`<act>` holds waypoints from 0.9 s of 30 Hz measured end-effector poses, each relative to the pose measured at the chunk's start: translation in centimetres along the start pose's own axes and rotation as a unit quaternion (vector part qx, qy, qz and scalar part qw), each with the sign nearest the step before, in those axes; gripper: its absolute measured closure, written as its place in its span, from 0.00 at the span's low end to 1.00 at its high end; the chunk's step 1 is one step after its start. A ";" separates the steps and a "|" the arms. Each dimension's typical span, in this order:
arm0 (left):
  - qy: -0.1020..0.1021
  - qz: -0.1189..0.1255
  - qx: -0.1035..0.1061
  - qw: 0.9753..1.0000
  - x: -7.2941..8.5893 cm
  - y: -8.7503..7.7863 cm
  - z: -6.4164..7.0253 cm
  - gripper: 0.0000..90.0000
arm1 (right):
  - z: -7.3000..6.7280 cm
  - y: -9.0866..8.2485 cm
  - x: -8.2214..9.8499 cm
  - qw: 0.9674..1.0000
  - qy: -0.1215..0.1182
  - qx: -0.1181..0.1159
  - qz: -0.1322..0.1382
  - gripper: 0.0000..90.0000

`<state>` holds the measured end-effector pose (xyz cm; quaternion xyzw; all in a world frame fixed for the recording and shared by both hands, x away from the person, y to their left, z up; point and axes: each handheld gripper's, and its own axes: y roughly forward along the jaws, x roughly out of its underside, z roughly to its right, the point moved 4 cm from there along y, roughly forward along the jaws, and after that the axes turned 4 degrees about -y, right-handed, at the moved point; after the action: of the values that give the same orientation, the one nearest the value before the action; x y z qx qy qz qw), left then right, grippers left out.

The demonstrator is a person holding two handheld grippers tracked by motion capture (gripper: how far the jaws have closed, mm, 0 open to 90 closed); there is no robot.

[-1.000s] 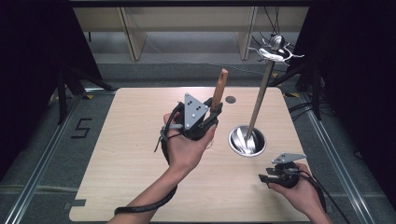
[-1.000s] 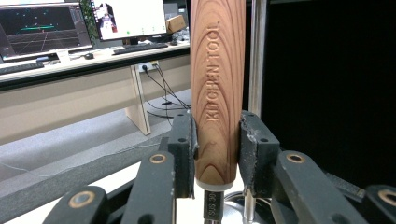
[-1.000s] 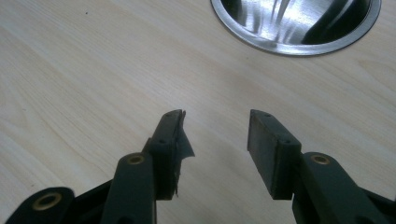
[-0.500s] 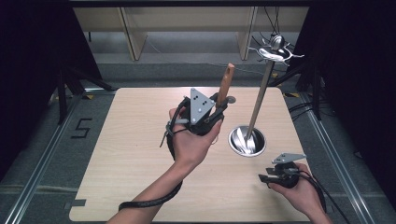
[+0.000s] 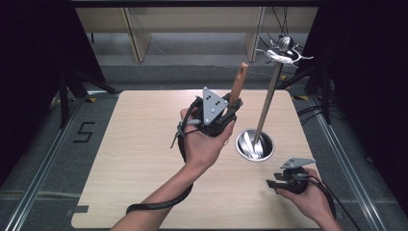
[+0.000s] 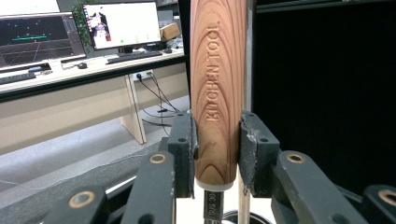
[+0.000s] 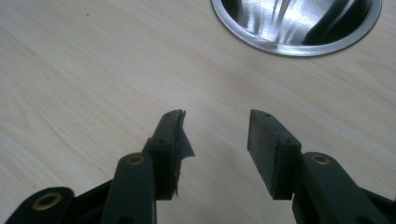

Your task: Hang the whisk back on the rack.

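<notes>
The left gripper is raised above the middle of the counter, pointing up and away from the person, with the grey plate on its top facing the high camera. Its fingers are closed partway on a wooden handle, one pad pressing on each side of the handle near its lower end. The handle stands upright between the pads and carries the embossed words "KITCHEN TOOL" along its length. A short metal shank leaves the bottom of the handle below the pads; what tool head it ends in cannot be told. In the high view the handle rises above the gripper, tilted slightly to the right, just left of the stand. The stand is a thin metal pole rising from a round steel base on the right half of the counter, with curved hooks at its top. The handle is near the pole but apart from it and well below the hooks. The right gripper is held low at the near right of the counter, close to the base. Its fingers stand open with nothing between them, only bare counter showing in the gap. The rim of the base lies ahead of them.
</notes>
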<state>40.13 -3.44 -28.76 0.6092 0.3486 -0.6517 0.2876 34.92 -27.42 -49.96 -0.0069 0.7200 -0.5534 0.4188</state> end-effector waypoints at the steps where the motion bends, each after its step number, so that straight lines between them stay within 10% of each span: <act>1: 0.003 -0.001 0.001 1.000 -0.1 0.1 0.0 0.76 | 0.0 0.0 0.0 1.000 0.000 0.000 0.000 0.62; 27: 0.007 -0.004 0.009 1.000 -1.4 2.0 1.5 0.76 | -0.1 0.0 0.0 1.000 0.002 0.000 0.009 0.62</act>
<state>40.97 -5.93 -27.61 0.6150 0.3475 -0.6514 0.2772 34.91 -27.36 -49.98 0.0010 0.7207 -0.5497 0.4224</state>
